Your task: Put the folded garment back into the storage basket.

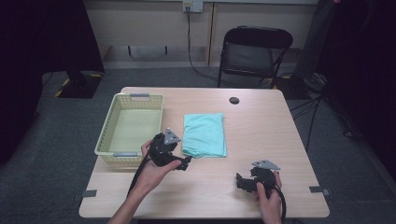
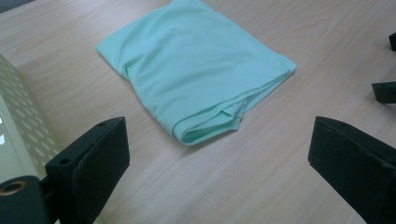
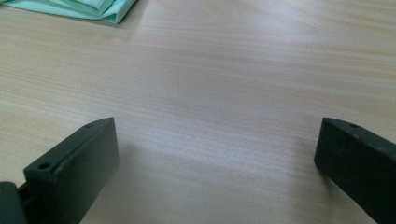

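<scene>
A folded mint-green cloth (image 1: 204, 134) lies flat on the middle of the wooden table (image 1: 261, 130). My left gripper (image 1: 185, 162) hovers just off the cloth's near left corner, held in a hand. In the left gripper view it (image 2: 219, 140) stands wide open, and the cloth (image 2: 196, 70) lies just beyond its jaws with its near corner between them. My right gripper (image 1: 239, 180) sits lower right of the cloth, apart from it. In the right gripper view it (image 3: 217, 135) is open over bare wood, and a corner of the cloth (image 3: 84, 9) shows at the top left.
A pale yellow perforated basket (image 1: 105, 133) stands empty left of the cloth, its wall (image 2: 18, 135) close beside my left jaw. A small black disc (image 1: 234, 100) lies near the far edge. A black folding chair (image 1: 254, 51) stands behind the table.
</scene>
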